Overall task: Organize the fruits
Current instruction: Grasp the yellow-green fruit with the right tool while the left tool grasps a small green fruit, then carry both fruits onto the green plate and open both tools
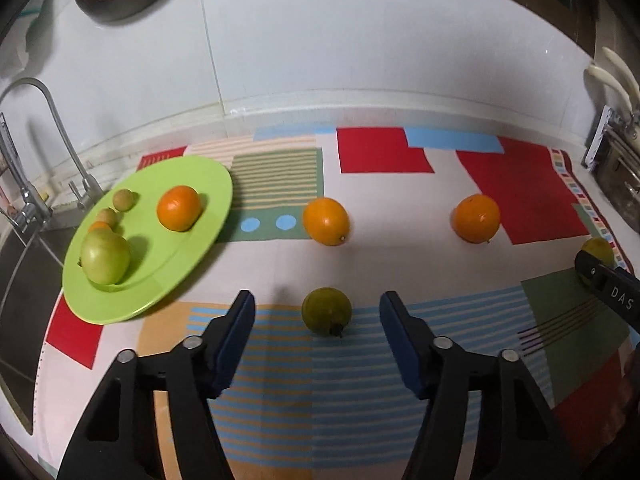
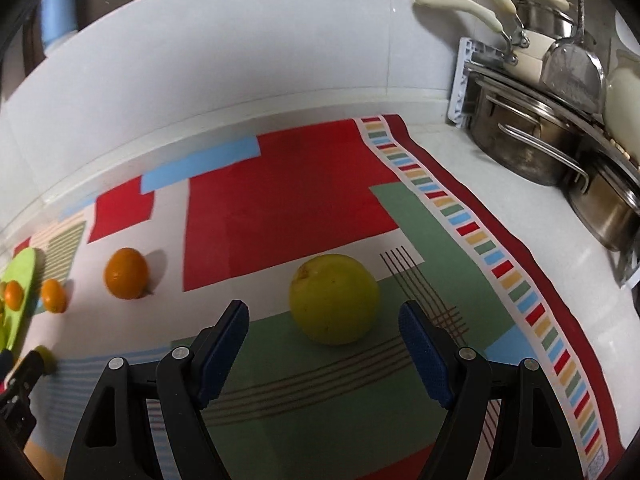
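My left gripper (image 1: pixel 318 300) is open, its blue pads on either side of a small dark green fruit (image 1: pixel 326 311) on the patterned cloth, not touching it. A lime green plate (image 1: pixel 192 264) at the left holds an orange (image 1: pixel 179 208), a green apple-like fruit (image 1: pixel 105 256) and small brownish fruits (image 1: pixel 123 199). Two oranges (image 1: pixel 326 221) (image 1: pixel 477 218) lie on the cloth beyond. My right gripper (image 2: pixel 323 309) is open just in front of a large yellow-green fruit (image 2: pixel 334 300), with gaps to both pads.
A sink with a metal tap (image 1: pixel 48 152) borders the cloth on the left. Steel pots (image 2: pixel 528 148) and pans with cream handles (image 2: pixel 468 4) stand at the right. A white tiled wall runs along the back.
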